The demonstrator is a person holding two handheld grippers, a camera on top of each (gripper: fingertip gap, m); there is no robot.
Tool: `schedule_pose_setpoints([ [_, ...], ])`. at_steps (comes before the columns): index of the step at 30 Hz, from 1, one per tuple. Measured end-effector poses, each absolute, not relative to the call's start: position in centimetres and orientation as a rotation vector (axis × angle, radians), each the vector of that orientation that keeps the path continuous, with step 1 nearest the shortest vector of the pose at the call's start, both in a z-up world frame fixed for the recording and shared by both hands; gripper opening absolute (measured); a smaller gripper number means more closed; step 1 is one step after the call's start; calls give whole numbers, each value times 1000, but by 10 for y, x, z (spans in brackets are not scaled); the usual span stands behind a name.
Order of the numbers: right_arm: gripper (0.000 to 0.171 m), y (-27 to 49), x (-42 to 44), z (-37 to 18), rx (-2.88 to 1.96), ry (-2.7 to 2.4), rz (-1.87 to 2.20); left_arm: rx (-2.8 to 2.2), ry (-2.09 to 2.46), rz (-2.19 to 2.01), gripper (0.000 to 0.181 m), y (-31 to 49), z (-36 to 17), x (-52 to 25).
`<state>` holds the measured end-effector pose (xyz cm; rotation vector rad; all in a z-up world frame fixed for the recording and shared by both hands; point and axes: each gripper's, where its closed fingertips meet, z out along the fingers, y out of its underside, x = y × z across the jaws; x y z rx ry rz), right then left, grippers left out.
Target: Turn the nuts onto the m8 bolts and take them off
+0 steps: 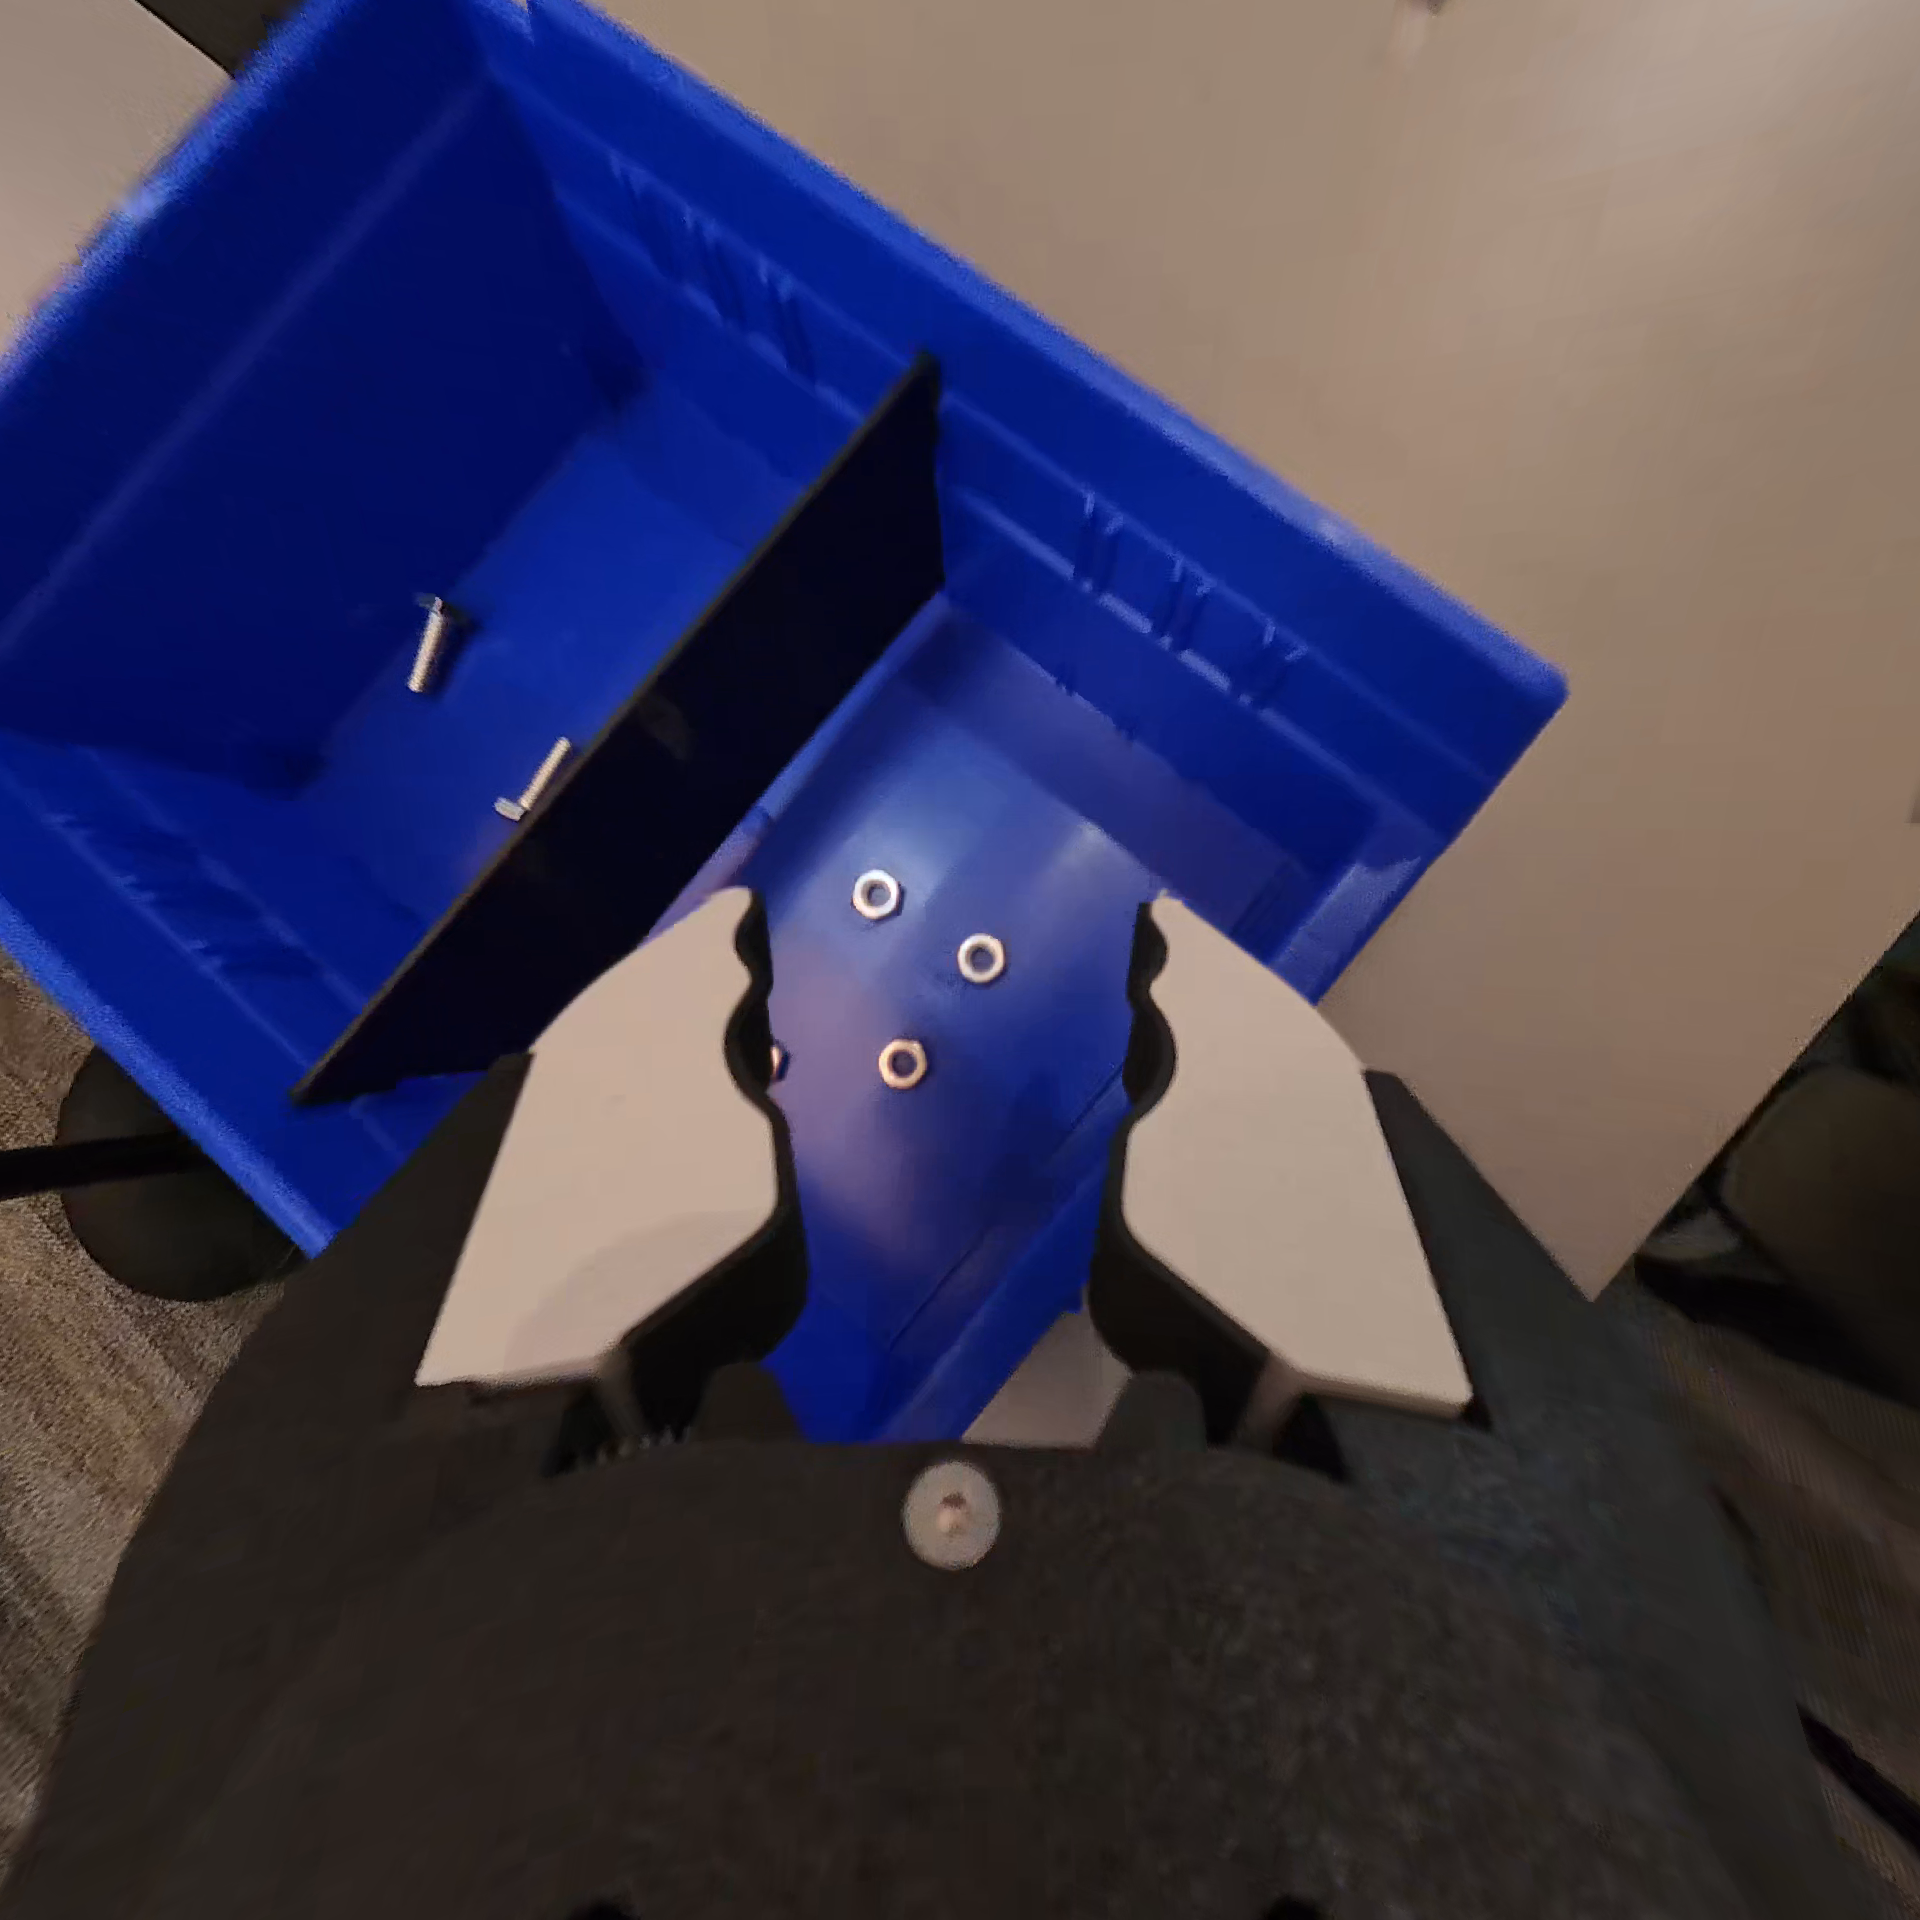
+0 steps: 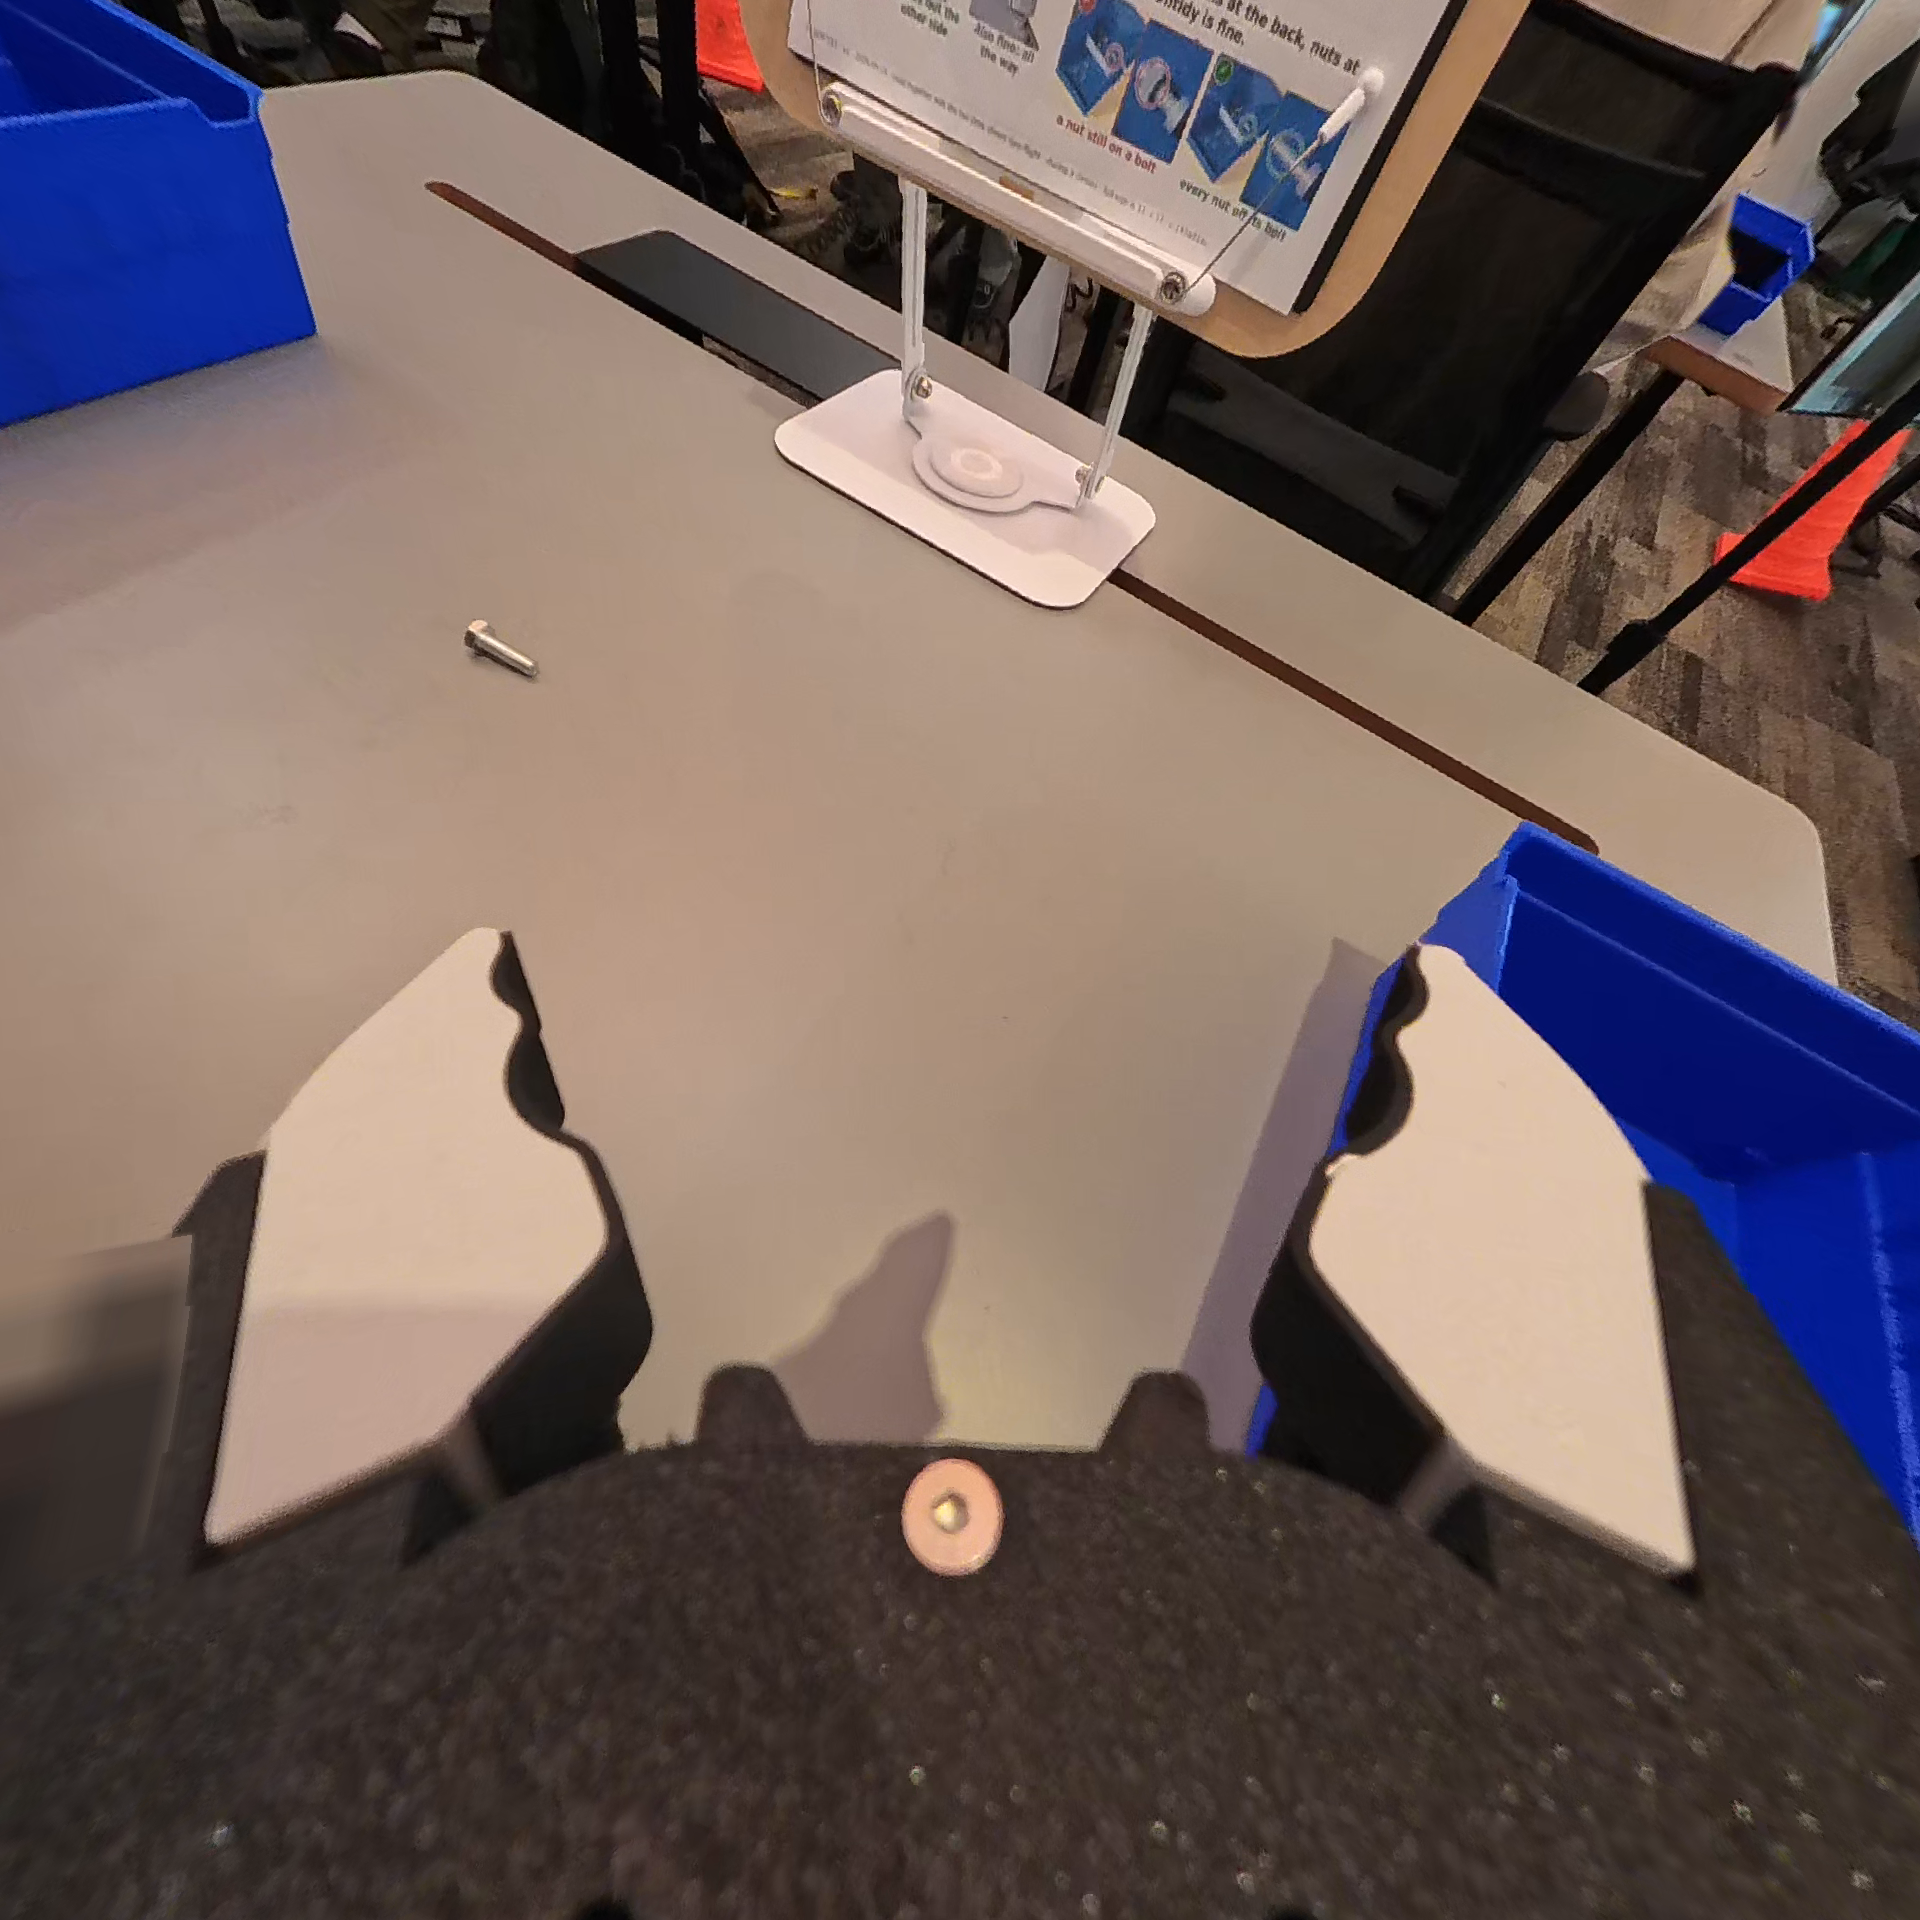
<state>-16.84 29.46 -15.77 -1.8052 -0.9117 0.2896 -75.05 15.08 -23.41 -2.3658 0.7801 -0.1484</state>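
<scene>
- Left gripper [image 1: 940, 940]: jaws wide apart, nothing held, hanging over the nut side of the blue bin [image 1: 1195, 499].
- Three nuts [image 1: 902, 1060] lie flat between and just ahead of its tips; a fourth peeks from behind the left finger [image 1: 623, 1091].
- Two bolts [image 1: 426, 644] sit beyond the black divider [image 1: 727, 707], ahead-left.
- Right gripper [image 2: 956, 956]: fully spread, empty, above bare table [image 2: 935, 779].
- Loose bolt [image 2: 500, 650] well ahead-left of it, long axis roughly crosswise to the fingers.
- Judgement: left is nearer the nuts, right nearer that bolt.

White document stand [image 2: 966, 488] on grey table [image 2: 831, 831]; orange cone [image 2: 1808, 530] beyond.
</scene>
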Motion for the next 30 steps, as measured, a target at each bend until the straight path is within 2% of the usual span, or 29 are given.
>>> schedule_pose_setpoints([
  [5, 146, 294, -168, -159, -1815, -916, 278, -2443, 817, -114, 46, 158, -256, -756],
  [16, 146, 293, -169, -158, -1827, -934, 254, -2616, 851, -26, 29, 174, -294, -760],
  [30, 146, 295, -160, -162, -1841, -922, 248, -2754, 873, 24, 22, 179, -320, -766],
])
